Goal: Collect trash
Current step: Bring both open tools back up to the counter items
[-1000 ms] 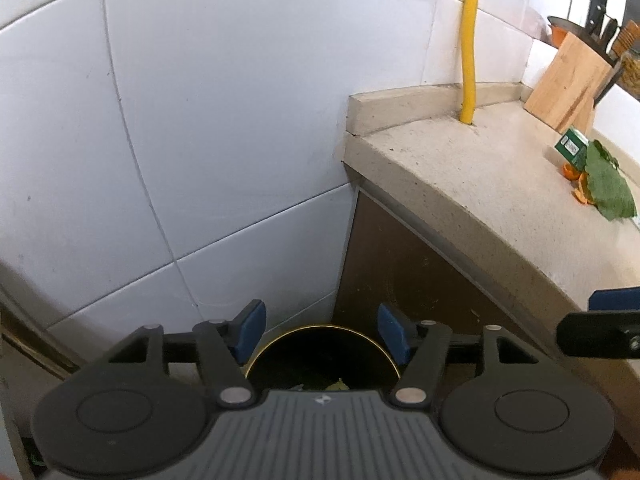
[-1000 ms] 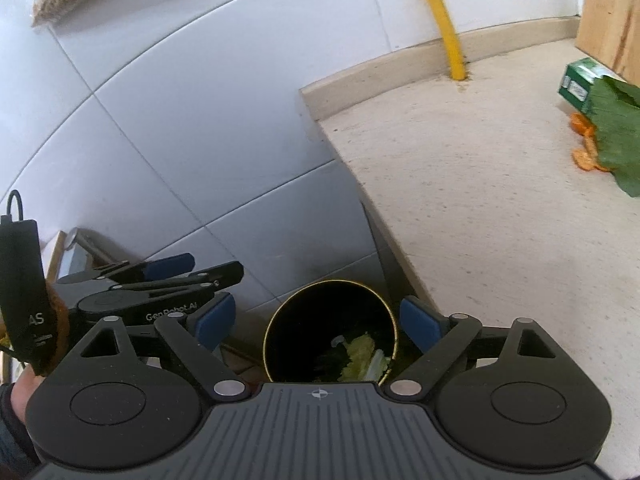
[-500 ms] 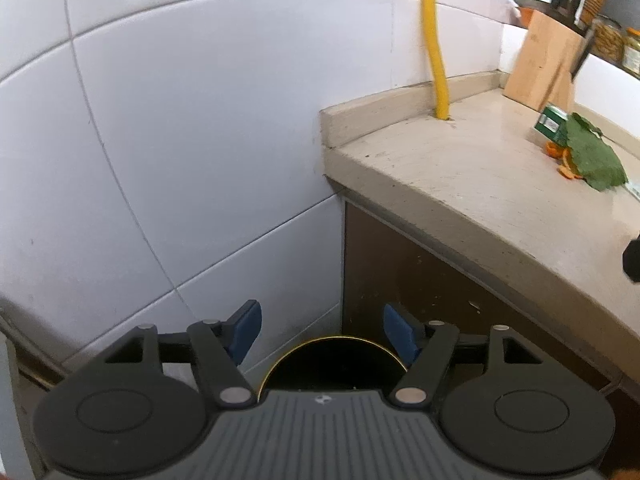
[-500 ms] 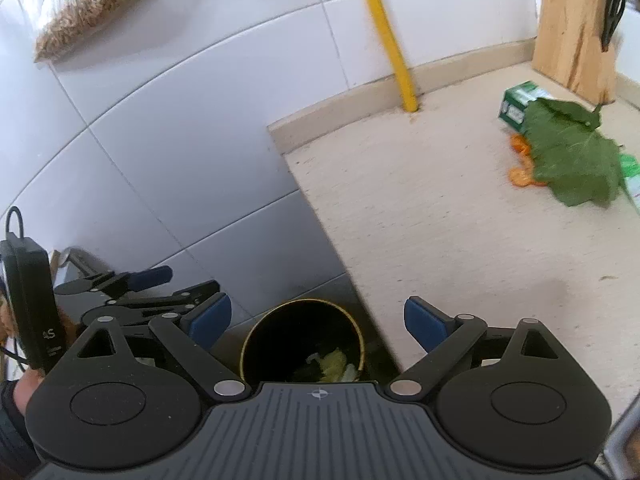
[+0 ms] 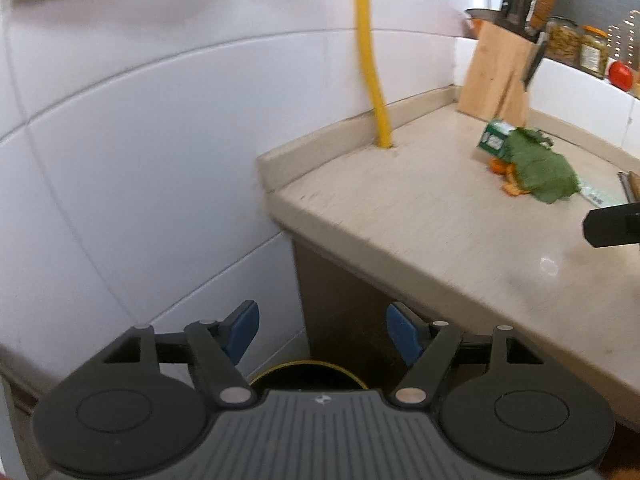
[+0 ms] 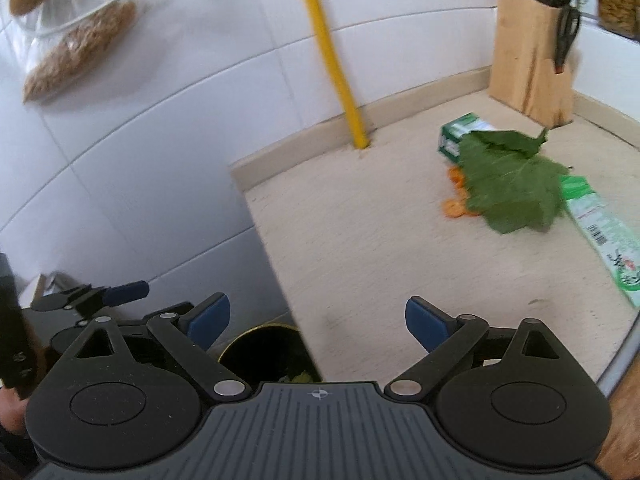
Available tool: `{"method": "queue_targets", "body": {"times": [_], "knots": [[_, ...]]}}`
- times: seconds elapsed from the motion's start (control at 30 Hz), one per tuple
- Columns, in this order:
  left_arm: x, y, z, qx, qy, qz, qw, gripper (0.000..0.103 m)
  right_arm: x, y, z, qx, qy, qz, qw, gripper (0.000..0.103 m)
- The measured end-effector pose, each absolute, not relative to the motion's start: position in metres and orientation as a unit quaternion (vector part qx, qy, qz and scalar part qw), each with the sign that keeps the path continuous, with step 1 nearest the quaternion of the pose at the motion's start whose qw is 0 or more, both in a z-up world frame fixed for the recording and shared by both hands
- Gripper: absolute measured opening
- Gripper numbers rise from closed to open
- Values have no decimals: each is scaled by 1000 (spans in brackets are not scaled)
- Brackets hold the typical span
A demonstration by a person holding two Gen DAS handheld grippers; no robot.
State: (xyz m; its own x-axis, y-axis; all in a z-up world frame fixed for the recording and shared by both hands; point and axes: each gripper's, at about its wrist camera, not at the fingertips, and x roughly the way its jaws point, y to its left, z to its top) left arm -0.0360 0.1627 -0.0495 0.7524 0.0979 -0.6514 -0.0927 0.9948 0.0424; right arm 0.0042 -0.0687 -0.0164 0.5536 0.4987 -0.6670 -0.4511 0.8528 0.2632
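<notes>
green leaf (image 6: 512, 184): one, flat on the counter (image 6: 360, 248), stem toward the knife block (image 6: 528, 60)
boxes: two green
left gripper (image 5: 322, 332): opening, empty
right gripper (image 6: 318, 320): wide apart, empty

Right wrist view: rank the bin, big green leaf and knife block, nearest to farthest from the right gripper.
From the right gripper:
1. Bin, just below left, on the floor beside the counter.
2. Green leaf, mid-counter, ahead right.
3. Knife block, back right corner against the wall.

Leaf (image 6: 512, 188) on counter (image 6: 360, 248), between two cartons, bin (image 6: 268, 352) below counter's left edge
</notes>
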Motion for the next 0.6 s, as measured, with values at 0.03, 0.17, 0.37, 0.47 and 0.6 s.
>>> {"method": "queue_targets", "body": {"times": [0.03,0.17,0.37,0.47,0.6], "knots": [[-34,160,-47,7,345,48,937,70,5,-73,-15,34,385,267,883,98],[-25,148,-36,19,335,38,941,72,10,-87,-13,45,378,253,889,98],[-12,128,-25,45,328,18,943,73,20,-110,-12,66,372,229,897,98],[-7,121,-19,52,323,9,945,74,24,-119,-13,76,372,217,899,98],[1,110,-14,61,319,-3,946,76,27,-132,-14,84,372,203,902,99]]}}
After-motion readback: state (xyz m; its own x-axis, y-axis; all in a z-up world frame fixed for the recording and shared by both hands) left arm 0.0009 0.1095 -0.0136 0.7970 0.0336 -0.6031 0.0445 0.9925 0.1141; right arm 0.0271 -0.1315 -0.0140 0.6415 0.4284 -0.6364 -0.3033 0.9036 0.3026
